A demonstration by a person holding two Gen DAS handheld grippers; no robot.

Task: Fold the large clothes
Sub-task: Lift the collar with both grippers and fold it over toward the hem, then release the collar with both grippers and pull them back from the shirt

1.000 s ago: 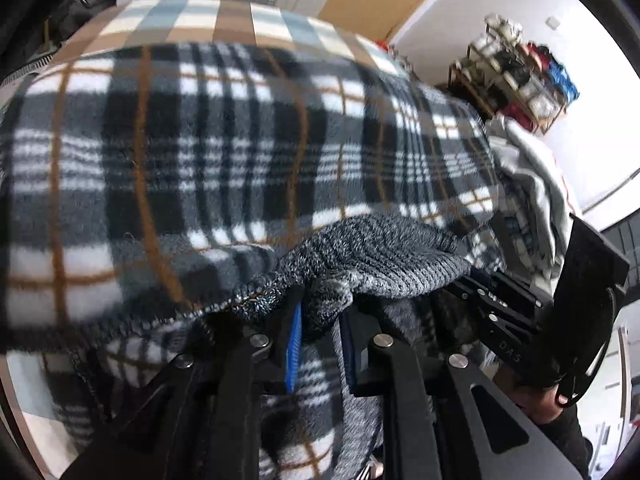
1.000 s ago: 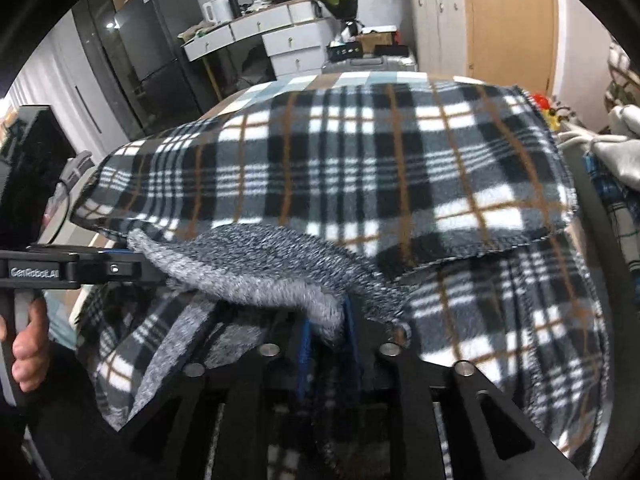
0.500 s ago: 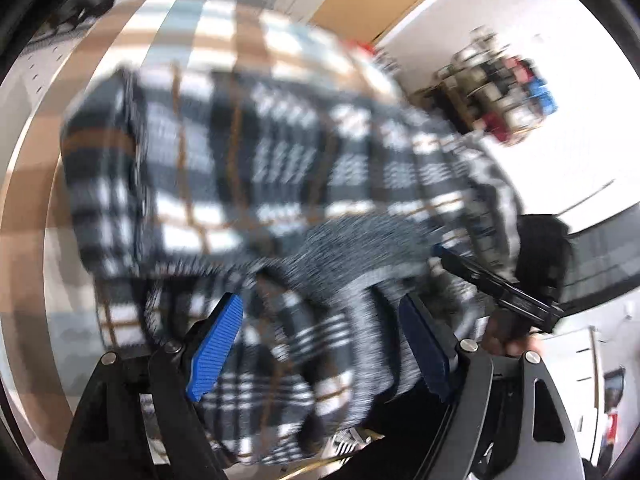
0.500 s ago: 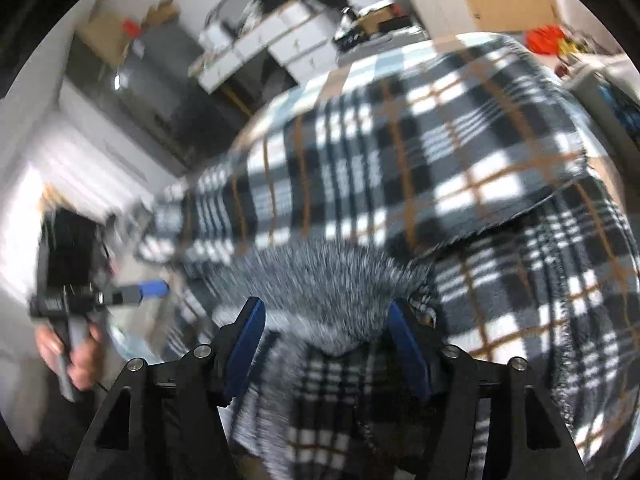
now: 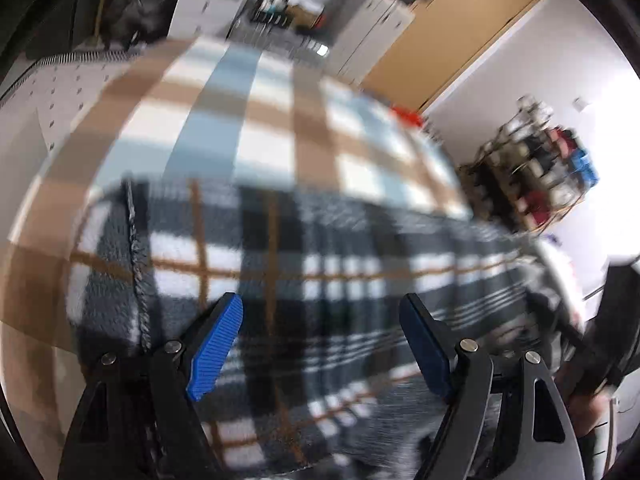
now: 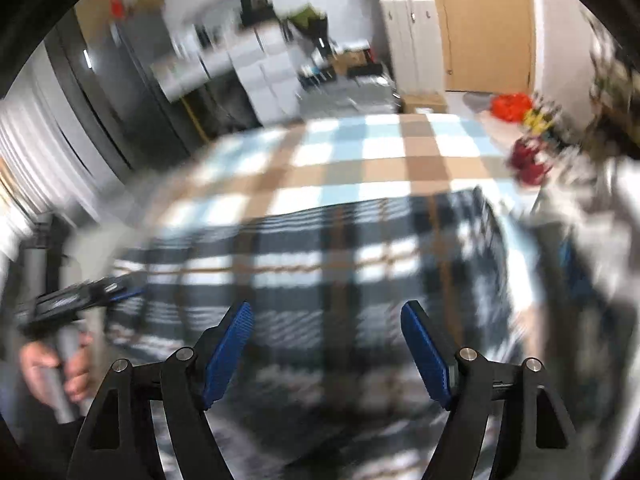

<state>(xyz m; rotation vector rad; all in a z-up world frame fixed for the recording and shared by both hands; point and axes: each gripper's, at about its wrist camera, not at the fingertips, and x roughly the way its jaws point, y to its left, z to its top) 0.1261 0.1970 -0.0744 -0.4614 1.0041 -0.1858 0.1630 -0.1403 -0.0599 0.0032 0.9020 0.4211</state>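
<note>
Both tongs had let go of the grey knit edge they pinched 1 second earlier and had drawn back from the cloth, so more of the checked cover beneath came into view.

In the left wrist view, the left tongs [image 5: 320, 344] stood wide, their blue pads [image 5: 214, 350] apart with nothing pressed between them. Beyond them the dark plaid garment [image 5: 320, 264] lay folded flat on the table [image 5: 248, 120], which wore a tan, white and pale-blue checked cloth. A stitched edge [image 5: 136, 264] of the garment ran away from the camera at its left end, and the fold's long axis ran left to right across the view. At the far right, blurred, a hand [image 5: 592, 404] gripped the other handle.

In the right wrist view, a hand [image 6: 52, 368] at the left held the left tongs [image 6: 76, 302] by the handle, just beside the garment's left end. The right tongs [image 6: 326, 344] were opening, with only bare air between the blue pads [image 6: 228, 356]; the garment [image 6: 320, 272] lay below and beyond them, untouched. It again stretched sideways across the table [image 6: 392, 152], its far edge roughly level in the view and its right end [image 6: 492, 240] falling short of the table's right side. Both views were smeared by motion.
</note>
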